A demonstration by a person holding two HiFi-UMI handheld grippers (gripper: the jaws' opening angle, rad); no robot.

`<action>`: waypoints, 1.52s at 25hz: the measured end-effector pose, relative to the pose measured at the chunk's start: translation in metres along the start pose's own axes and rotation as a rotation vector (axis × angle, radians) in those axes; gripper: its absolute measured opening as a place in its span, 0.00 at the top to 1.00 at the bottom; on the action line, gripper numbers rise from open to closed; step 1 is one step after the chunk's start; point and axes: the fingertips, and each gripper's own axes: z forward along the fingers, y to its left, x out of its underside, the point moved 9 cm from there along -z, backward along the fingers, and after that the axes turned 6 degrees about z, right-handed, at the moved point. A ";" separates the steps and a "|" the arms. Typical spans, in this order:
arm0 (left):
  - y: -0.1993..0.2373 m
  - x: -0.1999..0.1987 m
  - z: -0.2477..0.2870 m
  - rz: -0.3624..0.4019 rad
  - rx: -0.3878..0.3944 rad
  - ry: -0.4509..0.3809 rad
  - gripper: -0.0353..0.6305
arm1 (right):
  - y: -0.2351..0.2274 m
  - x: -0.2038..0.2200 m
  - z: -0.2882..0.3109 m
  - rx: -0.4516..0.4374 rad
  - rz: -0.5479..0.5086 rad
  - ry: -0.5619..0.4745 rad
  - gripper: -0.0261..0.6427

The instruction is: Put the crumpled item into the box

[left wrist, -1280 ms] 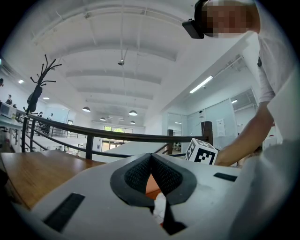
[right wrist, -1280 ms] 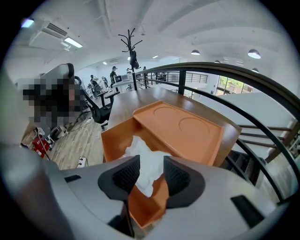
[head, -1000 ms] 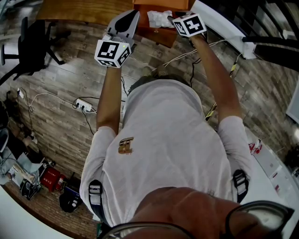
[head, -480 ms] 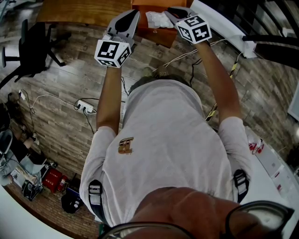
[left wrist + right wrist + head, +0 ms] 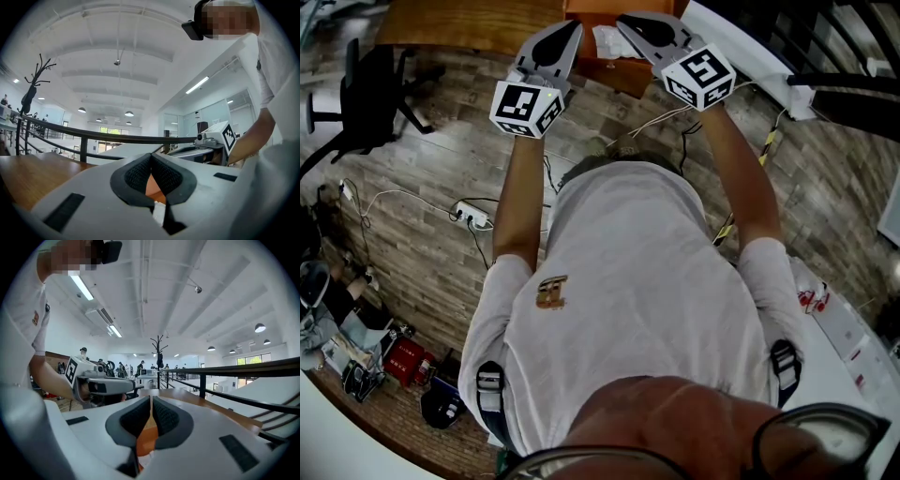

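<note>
The crumpled white item (image 5: 604,41) lies in the orange cardboard box (image 5: 623,73) at the wooden table's near edge. My right gripper (image 5: 624,19) hovers just right of it, apart from it. Its jaws are closing, tips almost together, and nothing sits between them (image 5: 150,398). My left gripper (image 5: 571,27) is held at the box's left side, shut and empty. In the left gripper view its pads (image 5: 140,173) meet at the tips (image 5: 151,157). Orange box wall and a scrap of white show through the gap below them.
The wooden table (image 5: 459,21) runs along the top of the head view. A black office chair (image 5: 366,94) stands at the left. A power strip (image 5: 469,214) and cables lie on the plank floor. A white counter edge (image 5: 750,56) curves past at the right.
My right gripper has drawn back from the crumpled item toward me and its jaws have come together. The item stays in the box. My left gripper has not moved.
</note>
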 end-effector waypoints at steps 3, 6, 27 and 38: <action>-0.003 -0.008 -0.001 0.006 0.003 -0.013 0.92 | 0.013 -0.014 -0.006 -0.037 0.009 -0.078 0.90; -0.005 -0.013 -0.005 0.011 0.007 -0.026 0.92 | 0.025 -0.021 -0.008 -0.063 0.006 -0.128 0.90; -0.029 -0.044 -0.024 0.030 0.039 -0.102 0.92 | 0.057 -0.041 -0.027 -0.106 -0.006 -0.262 0.91; -0.029 -0.046 -0.021 0.033 0.026 -0.106 0.92 | 0.056 -0.043 -0.026 -0.132 -0.014 -0.259 0.91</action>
